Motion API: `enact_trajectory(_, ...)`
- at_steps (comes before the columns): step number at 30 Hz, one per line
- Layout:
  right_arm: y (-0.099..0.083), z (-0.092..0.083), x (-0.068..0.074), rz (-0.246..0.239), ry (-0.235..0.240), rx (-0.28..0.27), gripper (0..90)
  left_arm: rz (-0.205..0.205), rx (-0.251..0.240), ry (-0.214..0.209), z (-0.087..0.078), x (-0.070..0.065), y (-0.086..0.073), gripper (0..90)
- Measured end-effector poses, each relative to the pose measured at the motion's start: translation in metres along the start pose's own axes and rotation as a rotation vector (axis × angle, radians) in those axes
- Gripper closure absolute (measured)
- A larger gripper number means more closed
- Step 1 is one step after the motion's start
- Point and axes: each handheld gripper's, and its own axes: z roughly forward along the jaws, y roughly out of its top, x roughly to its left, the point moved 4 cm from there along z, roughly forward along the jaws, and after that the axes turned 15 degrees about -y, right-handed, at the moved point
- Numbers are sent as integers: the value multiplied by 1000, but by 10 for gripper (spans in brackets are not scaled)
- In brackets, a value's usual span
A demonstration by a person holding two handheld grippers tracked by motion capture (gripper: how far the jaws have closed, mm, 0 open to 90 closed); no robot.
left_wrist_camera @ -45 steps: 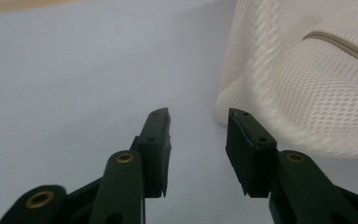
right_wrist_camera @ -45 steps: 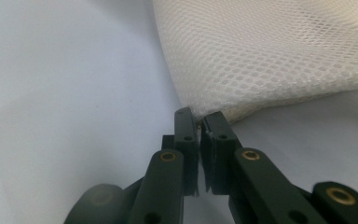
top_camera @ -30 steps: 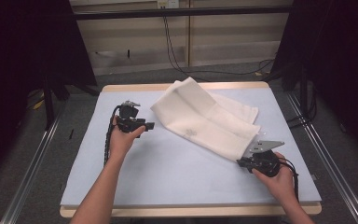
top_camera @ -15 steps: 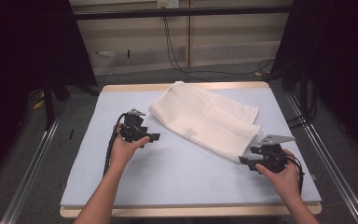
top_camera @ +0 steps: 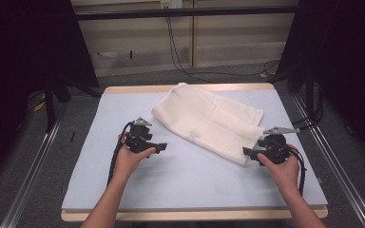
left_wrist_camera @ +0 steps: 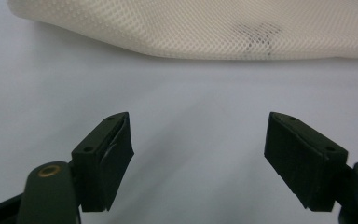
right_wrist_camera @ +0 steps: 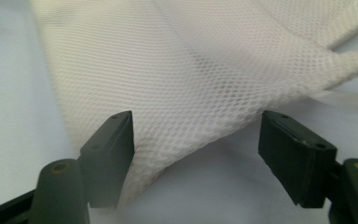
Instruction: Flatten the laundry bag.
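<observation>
Pale blue surface (top_camera: 185,180) on a wooden frame, dark room behind. High view: folded white mesh cloth (top_camera: 209,121) lying slantwise from far edge centre toward near right corner; left gripper (top_camera: 160,147) near the cloth's left side, apart from it; right gripper (top_camera: 247,152) at its near end. Left gripper view: jaws wide, just been opening, bare surface between, cloth (left_wrist_camera: 205,28) ahead. Right gripper view: jaws released, just been opening, cloth (right_wrist_camera: 191,84) corner between them, left pad (right_wrist_camera: 121,154) against the fabric, no squeeze.

Wood-edged table (top_camera: 266,87), pale blue mat (top_camera: 190,175) over it, folded white mesh cloth (top_camera: 204,121) lying on mat
</observation>
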Motion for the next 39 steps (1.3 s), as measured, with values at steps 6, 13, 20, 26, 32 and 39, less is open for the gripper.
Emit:
enact_trajectory(6, 4, 11, -9, 57, 8, 23, 374, 9, -1, -26, 2, -9, 0, 231)
enact_trajectory(13, 11, 16, -12, 38, 11, 3, 653, 5, -13, -36, 2, -9, -3, 238)
enact_trajectory(20, 17, -1, 9, -78, 108, -86, 831, -2, -19, -39, 2, -9, -5, 246)
enact_trajectory(26, 13, -15, 30, -190, 167, -141, 835, 4, -16, -36, 5, -11, -4, 249)
enact_trajectory(32, 6, -20, 52, -284, 219, -161, 834, 17, 1, -52, 9, -14, -3, 250)
enact_trajectory(39, -3, -17, 79, -367, 286, -136, 834, 3, -17, -53, 11, -15, -2, 249)
